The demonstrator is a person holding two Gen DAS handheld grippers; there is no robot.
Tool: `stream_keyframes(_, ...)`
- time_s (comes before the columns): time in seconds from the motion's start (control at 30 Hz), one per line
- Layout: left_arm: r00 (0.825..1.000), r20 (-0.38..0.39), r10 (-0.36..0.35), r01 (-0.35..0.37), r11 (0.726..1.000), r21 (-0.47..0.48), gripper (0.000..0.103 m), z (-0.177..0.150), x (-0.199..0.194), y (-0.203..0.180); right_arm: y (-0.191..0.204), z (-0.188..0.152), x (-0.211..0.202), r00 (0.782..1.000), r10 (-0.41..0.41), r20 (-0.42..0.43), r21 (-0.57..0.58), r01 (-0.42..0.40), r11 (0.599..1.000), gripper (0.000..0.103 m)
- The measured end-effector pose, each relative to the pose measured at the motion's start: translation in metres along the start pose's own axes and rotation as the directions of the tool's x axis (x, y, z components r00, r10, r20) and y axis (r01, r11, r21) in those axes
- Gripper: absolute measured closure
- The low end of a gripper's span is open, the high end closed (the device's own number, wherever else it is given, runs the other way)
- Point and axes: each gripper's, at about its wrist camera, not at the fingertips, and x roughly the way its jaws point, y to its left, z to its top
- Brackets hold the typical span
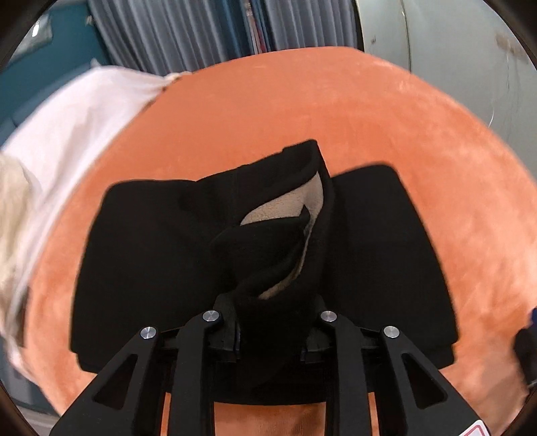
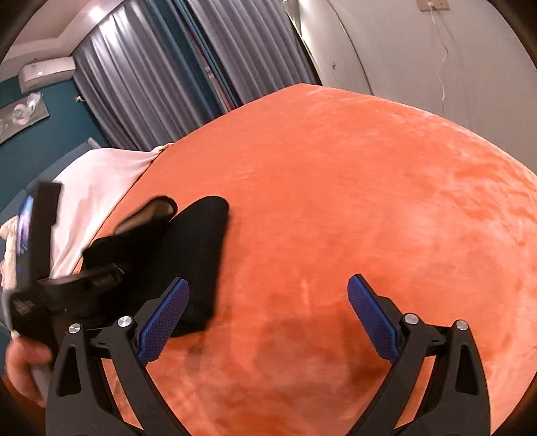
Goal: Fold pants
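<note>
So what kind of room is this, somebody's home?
Probably a bedroom in a home. The black pants lie on a wide orange plush cover like a bedspread, long grey curtains hang behind, and an air conditioner sits high on the teal wall.

The pants (image 1: 161, 261) lie folded on the blanket (image 1: 369, 110), which serves as the landmark: they sit on its near part, toward its left side. A bunched end of the pants rises from the fold's middle between the left gripper's (image 1: 272, 318) fingers. The sheet (image 1: 67, 134) lies off the blanket's left edge. The curtains (image 1: 174, 30) hang behind its far edge. The right gripper (image 2: 268, 318) hangs over the blanket, right of the pants.
</note>
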Motion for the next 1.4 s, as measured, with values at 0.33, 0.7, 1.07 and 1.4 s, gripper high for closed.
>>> stream_keyframes(0.33, 0.952, 0.275, -0.135, 0.137, 0.991, 0.013, 0.014, -0.035, -0.112, 0.015, 0.012, 0.04, -0.002, 0.985, 0.17, -0.012, 0.053, -0.169, 0.984, 0.01)
stream_keyframes(0.7, 0.981, 0.17, 0.099, -0.052, 0.964, -0.261, 0.014, -0.084, -0.098, 0.187, 0.15, 0.057, 0.1, 0.941, 0.156, -0.299, -0.248, -0.235, 0.94, 0.009)
stream_keyframes(1.07, 0.989, 0.083, 0.125, -0.09, 0.935, -0.344, 0.014, -0.123, -0.078, 0.263, 0.167, 0.053, 0.071, 0.958, 0.182, -0.219, -0.242, -0.235, 0.941, 0.088)
stream_keyframes(1.4, 0.997, 0.07, 0.017, 0.006, 0.948, -0.318, 0.014, -0.118, -0.067, 0.248, 0.094, 0.042, 0.052, 0.987, -0.032, -0.16, -0.195, 0.0, 0.981, 0.07)
